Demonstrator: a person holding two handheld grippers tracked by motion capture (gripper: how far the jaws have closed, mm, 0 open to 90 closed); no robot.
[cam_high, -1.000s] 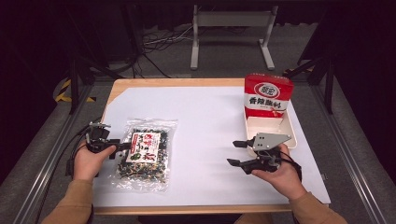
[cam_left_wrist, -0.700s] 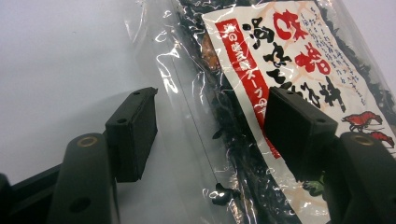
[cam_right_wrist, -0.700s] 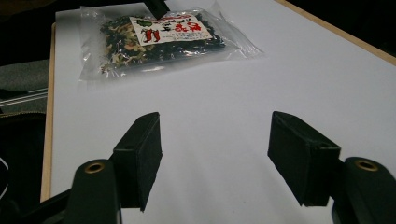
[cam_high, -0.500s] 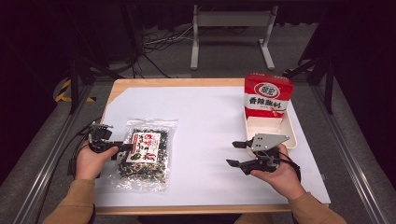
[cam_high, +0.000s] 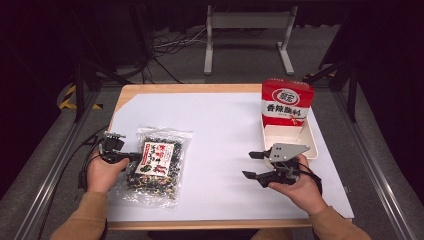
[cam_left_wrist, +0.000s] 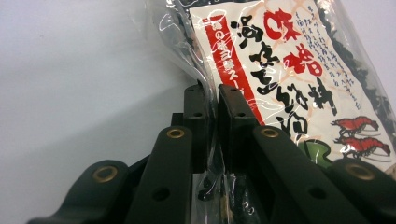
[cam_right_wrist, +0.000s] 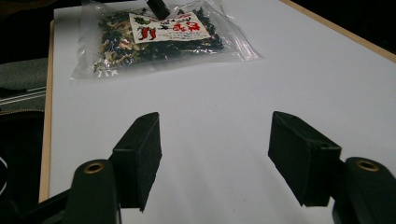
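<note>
Left gripper (cam_left_wrist: 212, 100): jaws just closed, now pinching clear edge of dried seaweed-mix bag (cam_high: 156, 165), flat on white table (cam_high: 225, 130) at left. Grasp looks made; lift likely next. Right gripper (cam_high: 256, 165) wide, empty, apart, near white tray (cam_high: 311, 142).

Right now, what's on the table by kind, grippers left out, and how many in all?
Clear snack bag: 1
Red snack packet: 1
White tray: 1
White table sheet: 1
Total: 4
</note>
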